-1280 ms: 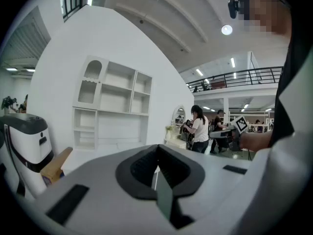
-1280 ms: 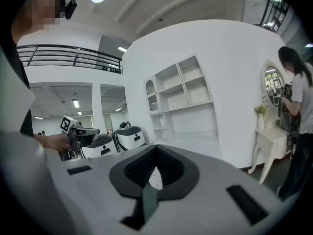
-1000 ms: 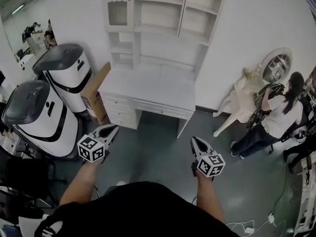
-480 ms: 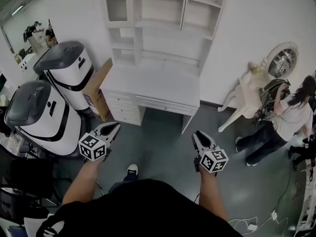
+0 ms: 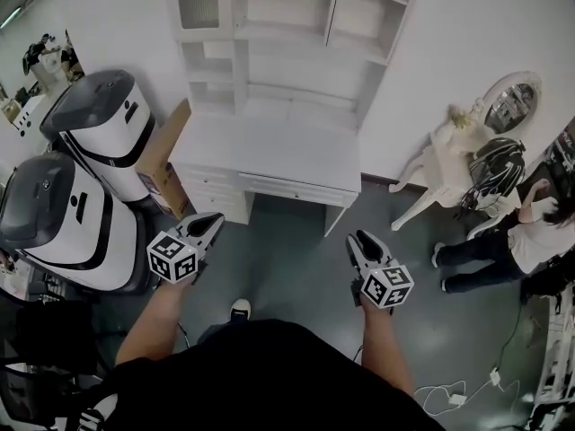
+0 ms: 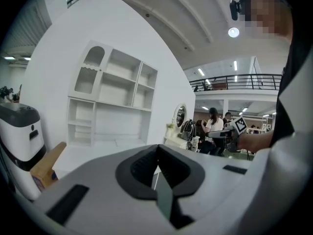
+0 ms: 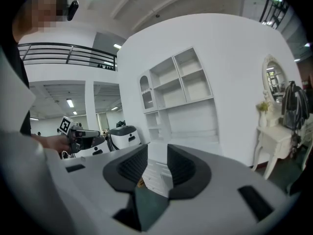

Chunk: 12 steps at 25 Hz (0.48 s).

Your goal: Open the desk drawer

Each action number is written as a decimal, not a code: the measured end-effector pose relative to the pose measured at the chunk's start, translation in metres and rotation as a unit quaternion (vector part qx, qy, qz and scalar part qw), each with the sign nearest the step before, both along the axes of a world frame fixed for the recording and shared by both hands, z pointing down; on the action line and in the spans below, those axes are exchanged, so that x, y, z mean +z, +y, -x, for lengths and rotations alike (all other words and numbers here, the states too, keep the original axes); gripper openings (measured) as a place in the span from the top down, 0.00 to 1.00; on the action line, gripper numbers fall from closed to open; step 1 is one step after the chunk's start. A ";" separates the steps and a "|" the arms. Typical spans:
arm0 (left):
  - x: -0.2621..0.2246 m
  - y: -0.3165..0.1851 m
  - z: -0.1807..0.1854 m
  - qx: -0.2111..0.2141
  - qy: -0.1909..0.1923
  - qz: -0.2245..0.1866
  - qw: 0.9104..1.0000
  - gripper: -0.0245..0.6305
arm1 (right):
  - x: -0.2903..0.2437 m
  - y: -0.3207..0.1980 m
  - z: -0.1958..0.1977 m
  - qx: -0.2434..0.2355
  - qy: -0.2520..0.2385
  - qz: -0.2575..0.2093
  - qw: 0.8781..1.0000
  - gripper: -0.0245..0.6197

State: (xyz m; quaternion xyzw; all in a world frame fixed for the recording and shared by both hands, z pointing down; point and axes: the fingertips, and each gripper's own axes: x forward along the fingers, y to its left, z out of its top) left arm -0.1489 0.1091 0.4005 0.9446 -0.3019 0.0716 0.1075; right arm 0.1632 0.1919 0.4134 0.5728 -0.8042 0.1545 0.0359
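Observation:
A white desk (image 5: 269,151) with a shelf hutch stands against the far wall. Its wide shallow drawer (image 5: 292,189) is closed under the top, and a stack of small drawers (image 5: 208,196) sits at its left. Both grippers hover over the grey floor short of the desk, touching nothing. My left gripper (image 5: 216,218) has its jaw tips together in the left gripper view (image 6: 157,147). My right gripper (image 5: 358,237) has just been opening its jaws. A gap shows between its pads (image 7: 157,155), with nothing in it and the small drawers (image 7: 155,173) visible through it.
Two large white-and-grey machines (image 5: 99,124) (image 5: 54,214) and a cardboard box (image 5: 162,164) crowd the desk's left side. A white dressing table with an oval mirror (image 5: 458,146) and a person (image 5: 530,232) are at the right. Cables (image 5: 449,393) lie on the floor.
I have stepped toward the desk, which now sits nearer, and a shoe shows below. Both grippers moved forward with me. The person at the right shifted toward the picture's edge.

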 end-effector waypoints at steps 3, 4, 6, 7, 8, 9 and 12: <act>-0.004 -0.028 0.007 0.008 -0.001 -0.004 1.000 0.95 | 0.000 -0.021 0.008 0.012 -0.001 0.001 1.000 0.78; -0.006 -0.038 0.010 0.009 0.000 -0.006 1.000 0.95 | -0.001 -0.028 0.010 0.015 0.000 0.001 1.000 0.78; -0.010 -0.059 0.017 0.011 0.002 -0.008 1.000 0.95 | -0.003 -0.042 0.015 0.022 0.003 0.000 1.000 0.78; -0.010 -0.069 0.019 0.012 0.003 -0.009 1.000 0.95 | -0.004 -0.049 0.017 0.026 0.004 0.001 1.000 0.78; -0.011 -0.079 0.022 0.014 0.004 -0.008 1.000 0.95 | -0.004 -0.055 0.019 0.031 0.005 0.001 1.000 0.78; -0.010 -0.088 0.024 0.017 0.004 -0.008 1.000 0.95 | -0.004 -0.060 0.021 0.036 0.007 0.002 0.999 0.78; -0.011 -0.111 0.027 0.030 0.004 -0.007 1.000 0.95 | -0.006 -0.076 0.025 0.054 0.010 0.003 0.998 0.77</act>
